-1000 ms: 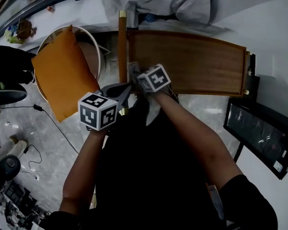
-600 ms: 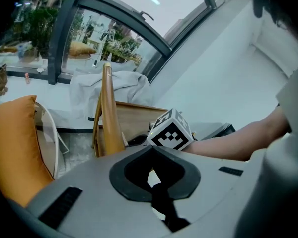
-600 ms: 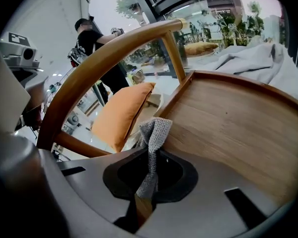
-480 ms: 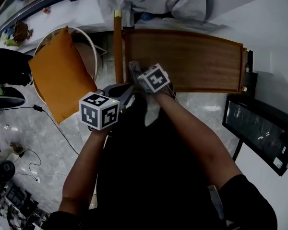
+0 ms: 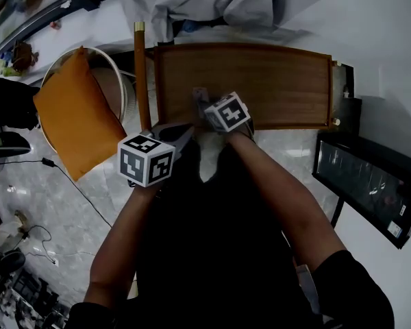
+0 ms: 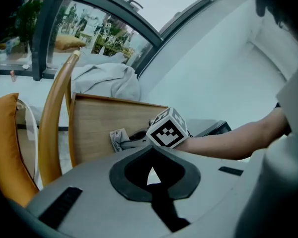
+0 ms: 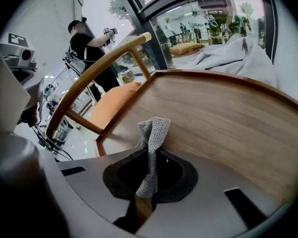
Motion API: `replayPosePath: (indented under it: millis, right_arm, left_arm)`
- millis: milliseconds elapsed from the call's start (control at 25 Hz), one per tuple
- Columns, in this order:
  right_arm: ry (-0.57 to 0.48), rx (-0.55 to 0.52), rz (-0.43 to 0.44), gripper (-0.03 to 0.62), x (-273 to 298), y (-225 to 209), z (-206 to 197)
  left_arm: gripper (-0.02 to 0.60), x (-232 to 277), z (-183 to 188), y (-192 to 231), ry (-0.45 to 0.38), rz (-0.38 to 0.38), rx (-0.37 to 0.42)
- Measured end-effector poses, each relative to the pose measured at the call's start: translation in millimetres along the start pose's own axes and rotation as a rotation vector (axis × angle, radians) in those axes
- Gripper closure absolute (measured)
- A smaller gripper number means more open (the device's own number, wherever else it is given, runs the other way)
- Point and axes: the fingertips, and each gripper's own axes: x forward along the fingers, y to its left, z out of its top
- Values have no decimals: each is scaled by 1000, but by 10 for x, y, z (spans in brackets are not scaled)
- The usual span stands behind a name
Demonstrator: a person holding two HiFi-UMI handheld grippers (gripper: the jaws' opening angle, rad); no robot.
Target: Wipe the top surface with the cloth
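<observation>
**Head view, read left to right.**

**Far left:** an orange cushion (image 5: 72, 112) sits on a round-framed seat. Beside it is the curved wooden rail of a chair (image 5: 140, 74). Neither concerns the wipe.

**Next:** I hold my left gripper (image 6: 150, 181) low, over the floor and just short of the table's near-left corner. Its own view shows the jaws together with nothing between them.

**Centre:** the cloth (image 7: 153, 130) is a small grey knitted piece, pinched in my right gripper (image 7: 141, 196). The jaws are closed on its lower part, so a folded tuft stands out past the tips. The tuft lies over the table top (image 5: 274, 81), close to the near edge and toward the left end.

**Relation governing the coming stroke:** the top's long axis runs left to right across me. Nearly all of its bare wood lies to the right of the cloth and beyond it. I judge the right gripper, which is over the top and carries the cloth, to be the one to sweep, rightward along that axis. The left gripper has no evident part in it.

**Not resolved:**
- I cannot tell whether the tuft presses on the wood or hangs just above it.
- The near edge of the top is hidden under my forearms.
- The far edge is partly covered by a heap of grey fabric (image 5: 198, 2).

**Far right:** a black glossy panel (image 5: 366, 184) lies beyond the table's right end, well apart from the cloth.
</observation>
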Motion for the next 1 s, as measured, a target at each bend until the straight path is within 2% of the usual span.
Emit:
replayPosePath:
  millis: [440, 800, 1000]
  right_arm:
    - [-4, 46, -66, 560, -629, -824, -530]
    - [-22, 80, -93, 560, -1081, -1420, -912]
    - [-35, 95, -153, 560, -1398, -1891, -1166]
  left_arm:
    - [571, 709, 18, -646, 32, -45, 21]
    - [571, 1270, 130, -858, 8, 28, 52]
    - [571, 1582, 153, -999, 20, 48, 68]
